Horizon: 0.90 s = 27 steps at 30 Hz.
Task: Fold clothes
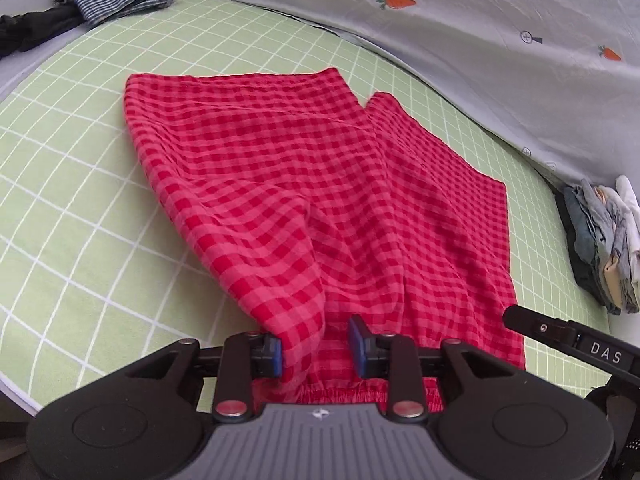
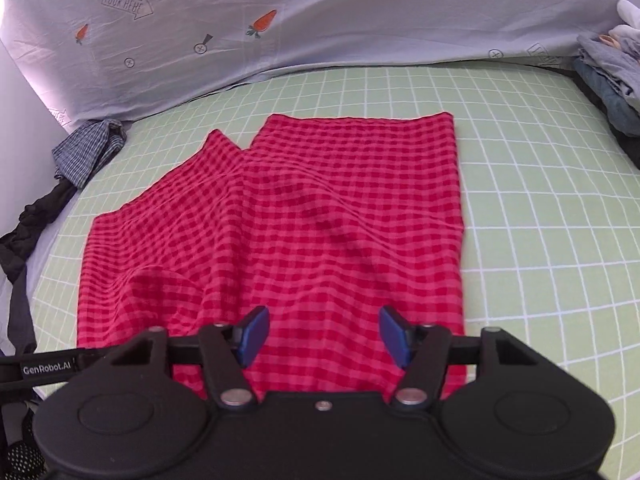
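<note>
**Both grippers at the waistband of the red shorts**

The left gripper [image 1: 316, 346] has its fingers apart, a raised fold of cloth between them, seemingly not pinched. The right gripper [image 2: 324, 334] is spread wide above the fabric. The red checked shorts [image 1: 312, 184] lie flat on the green grid sheet [image 1: 80, 184], legs pointing away. Likely next: pinch the waistband and fold forward. The waistband's near edge is hidden under the tools.

**Cloth and matt plastic**

The red shorts [image 1: 304, 184] are crinkled woven gingham cloth. Under them, the green sheet [image 1: 80, 184] is smooth, matt cloth. Behind them, grey fabric [image 2: 320, 20] is creased. Both grippers [image 1: 316, 350] [image 2: 320, 338] are matt black plastic with blue pads [image 2: 252, 334].
</note>
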{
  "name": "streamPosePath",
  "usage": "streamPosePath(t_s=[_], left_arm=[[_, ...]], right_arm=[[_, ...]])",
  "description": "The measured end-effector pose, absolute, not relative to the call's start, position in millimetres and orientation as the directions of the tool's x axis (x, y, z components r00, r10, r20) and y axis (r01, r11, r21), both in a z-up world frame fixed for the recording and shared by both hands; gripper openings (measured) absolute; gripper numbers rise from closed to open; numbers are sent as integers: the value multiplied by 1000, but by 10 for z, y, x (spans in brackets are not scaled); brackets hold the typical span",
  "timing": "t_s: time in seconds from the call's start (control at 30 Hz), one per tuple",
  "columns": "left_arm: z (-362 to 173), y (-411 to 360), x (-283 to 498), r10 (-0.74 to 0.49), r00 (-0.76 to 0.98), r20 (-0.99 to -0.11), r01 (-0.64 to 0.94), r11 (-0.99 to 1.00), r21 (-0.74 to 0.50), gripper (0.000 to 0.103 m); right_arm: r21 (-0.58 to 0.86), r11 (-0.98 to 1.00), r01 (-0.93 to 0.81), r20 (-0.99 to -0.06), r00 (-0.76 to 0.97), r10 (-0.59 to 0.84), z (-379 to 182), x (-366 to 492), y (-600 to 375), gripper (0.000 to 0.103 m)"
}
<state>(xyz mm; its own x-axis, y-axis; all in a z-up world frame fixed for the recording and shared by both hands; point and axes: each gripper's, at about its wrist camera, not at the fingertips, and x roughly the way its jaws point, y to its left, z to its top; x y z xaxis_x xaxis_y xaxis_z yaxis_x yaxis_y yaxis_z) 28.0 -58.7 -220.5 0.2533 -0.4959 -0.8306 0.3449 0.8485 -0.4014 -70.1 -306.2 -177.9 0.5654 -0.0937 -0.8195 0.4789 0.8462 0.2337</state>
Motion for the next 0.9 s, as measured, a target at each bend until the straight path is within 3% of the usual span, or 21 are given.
streamPosePath(t_s=[0.13, 0.57, 0.9], left_arm=[[-2241, -273, 323, -497, 271, -824, 241, 864, -442, 33], [-2306, 550, 375, -411, 331, -849, 112, 911, -398, 33], [-2452, 827, 604, -406, 281, -870, 118, 914, -388, 33]], right_arm=[[276, 880, 387, -829, 559, 14, -1886, -380, -2726, 42], [231, 963, 135, -843, 522, 129, -1931, 122, -1559, 42], [212, 964, 161, -885, 450, 119, -2192, 463, -1191, 42]])
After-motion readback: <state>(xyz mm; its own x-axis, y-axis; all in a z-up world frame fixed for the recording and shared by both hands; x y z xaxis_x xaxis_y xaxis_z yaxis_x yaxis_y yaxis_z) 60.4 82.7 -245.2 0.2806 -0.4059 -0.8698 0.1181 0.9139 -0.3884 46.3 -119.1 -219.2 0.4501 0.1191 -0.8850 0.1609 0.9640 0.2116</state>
